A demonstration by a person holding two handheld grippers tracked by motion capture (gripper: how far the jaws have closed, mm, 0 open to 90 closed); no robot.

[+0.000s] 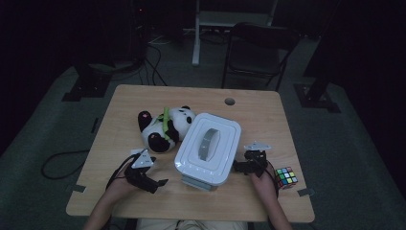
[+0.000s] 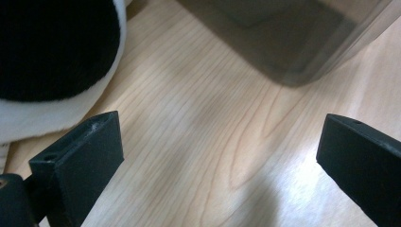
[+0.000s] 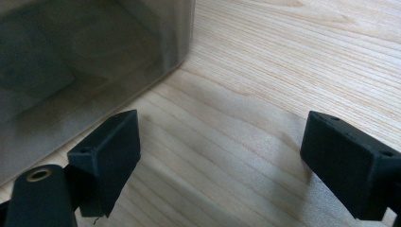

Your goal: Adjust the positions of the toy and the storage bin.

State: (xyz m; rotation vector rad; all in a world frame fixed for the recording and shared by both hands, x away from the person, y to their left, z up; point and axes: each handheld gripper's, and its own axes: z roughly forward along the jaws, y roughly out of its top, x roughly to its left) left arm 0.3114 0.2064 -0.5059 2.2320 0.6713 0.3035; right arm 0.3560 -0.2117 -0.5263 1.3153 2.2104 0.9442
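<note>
High view first: I have my two grippers down on the wooden table [image 1: 268, 110], one at each side of the white-lidded storage box [image 1: 209, 146] that sits in the middle with a grey handle on top. My left gripper [image 1: 152, 181] rests near the box's near-left corner, my right gripper [image 1: 242, 167] just off its right side. Neither touches the box as far as I can see.

From the left gripper view, the jaws stand wide apart with bare wood grain between them; the box's translucent grey wall [image 2: 283, 38] lies ahead and a little to the right, and the panda plush toy [image 2: 52, 61] bulges in at the upper left. From the right gripper view the jaws are likewise spread with nothing between them, and the box wall [image 3: 85, 61] stands to the left of that gripper, near but apart from the left jaw.

So I judge the work barely begun. The lid sits flat and appears closed, the panda [image 1: 163, 128] lies on its back just left of the box, touching or nearly touching it, and the colour puzzle cube [image 1: 286, 177] sits near the table's right front edge, beside my right hand. Nothing is gripped. Everything is left: taking hold of the box or its lid, opening it, and moving whatever belongs inside.
</note>
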